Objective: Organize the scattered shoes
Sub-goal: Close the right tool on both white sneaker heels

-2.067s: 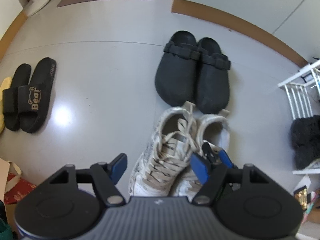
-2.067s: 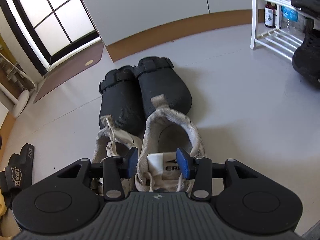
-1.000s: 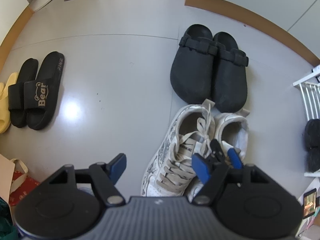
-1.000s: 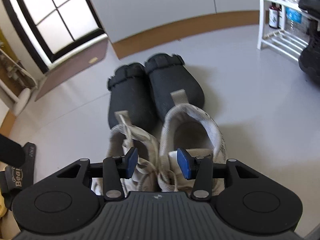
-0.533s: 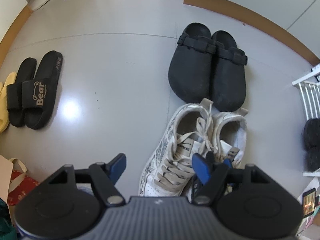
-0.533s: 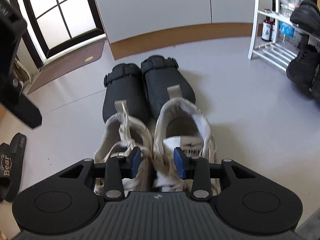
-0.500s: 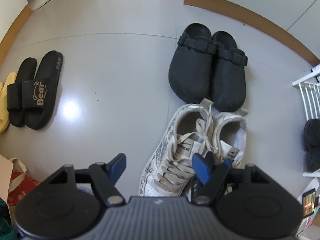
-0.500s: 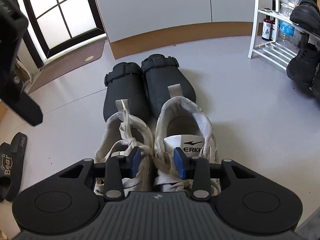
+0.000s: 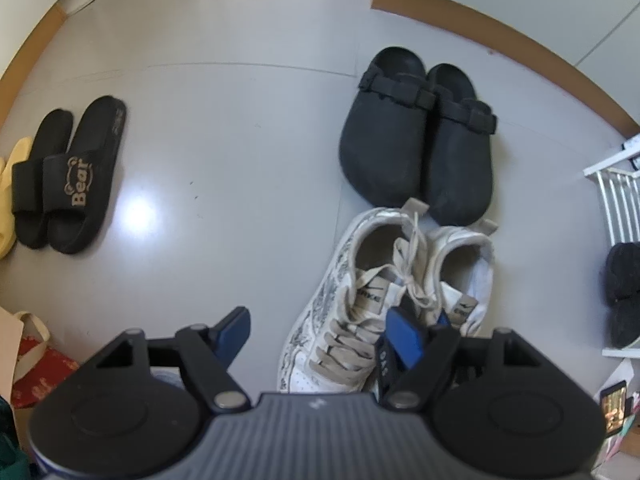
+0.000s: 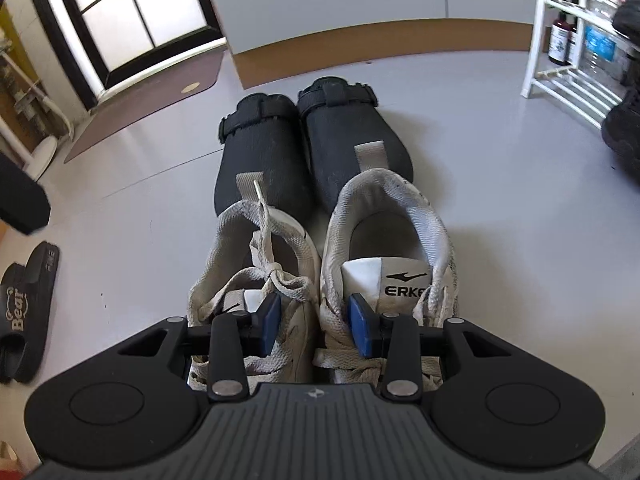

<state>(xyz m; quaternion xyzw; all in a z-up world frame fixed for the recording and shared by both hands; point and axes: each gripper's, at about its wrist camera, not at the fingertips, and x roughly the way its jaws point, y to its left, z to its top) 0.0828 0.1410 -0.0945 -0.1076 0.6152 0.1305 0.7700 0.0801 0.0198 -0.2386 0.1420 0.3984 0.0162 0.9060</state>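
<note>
A pair of white lace-up sneakers (image 10: 400, 216) stands side by side on the grey floor, heels touching the toes of a pair of black clogs (image 10: 312, 140). My right gripper (image 10: 315, 324) reaches down over the sneakers' laces. One blue pad sits inside each shoe, and the jaws are shut on the two adjoining inner walls. In the left wrist view the same sneakers (image 9: 340, 320) lie at lower right below the clogs (image 9: 416, 140). My left gripper (image 9: 320, 332) hovers above them, wide open and holding nothing.
Black "Bear" slides (image 9: 68, 172) and a yellow slipper (image 9: 10, 184) lie at far left. A white shoe rack (image 10: 568, 72) with bottles and dark shoes (image 9: 622, 280) stands on the right. A brown mat (image 10: 152, 96) lies by the door, a red bag (image 9: 36, 368) near my left gripper.
My right gripper's jaws have narrowed onto the sneakers' inner walls and the two shoes now sit tight together. The left gripper has stayed open above them.
</note>
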